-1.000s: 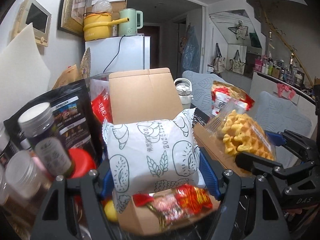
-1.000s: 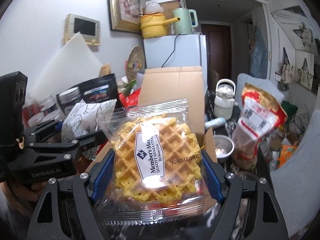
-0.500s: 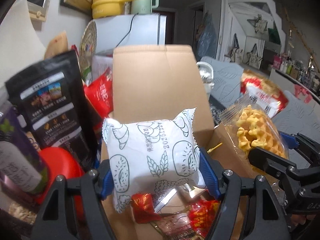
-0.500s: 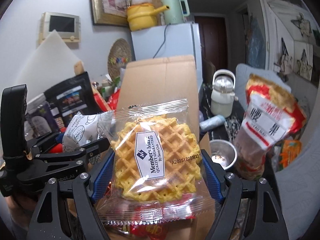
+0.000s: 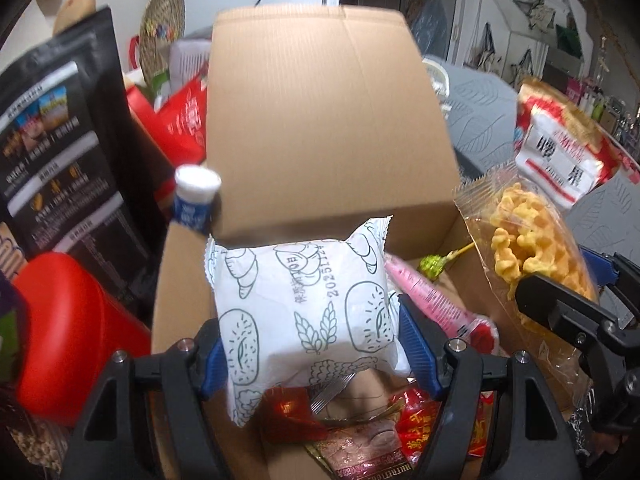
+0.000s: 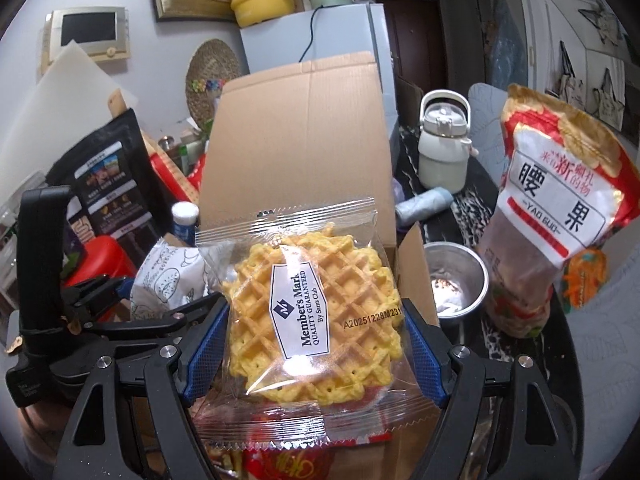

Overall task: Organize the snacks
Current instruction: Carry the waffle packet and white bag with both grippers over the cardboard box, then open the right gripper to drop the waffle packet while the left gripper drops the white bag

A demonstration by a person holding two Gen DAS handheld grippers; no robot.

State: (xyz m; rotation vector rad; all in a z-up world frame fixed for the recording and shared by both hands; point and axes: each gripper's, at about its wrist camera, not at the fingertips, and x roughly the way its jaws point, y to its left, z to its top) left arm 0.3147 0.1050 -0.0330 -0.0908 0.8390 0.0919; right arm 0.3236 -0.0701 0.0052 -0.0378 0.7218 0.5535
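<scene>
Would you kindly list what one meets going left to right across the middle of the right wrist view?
Black pouch → white bread packet → waffle packet → steel cup → red-and-white snack bag.

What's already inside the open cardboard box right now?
Inside the brown cardboard box: a pink tube-shaped packet, a green-headed stick, and red foil snack packets. The white bread-print packet held above covers much of the floor, so anything beneath is unseen.

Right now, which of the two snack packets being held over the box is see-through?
The waffle packet in the right gripper: its clear wrapper shows the yellow waffle. The bread packet in the left gripper is opaque white.
</scene>
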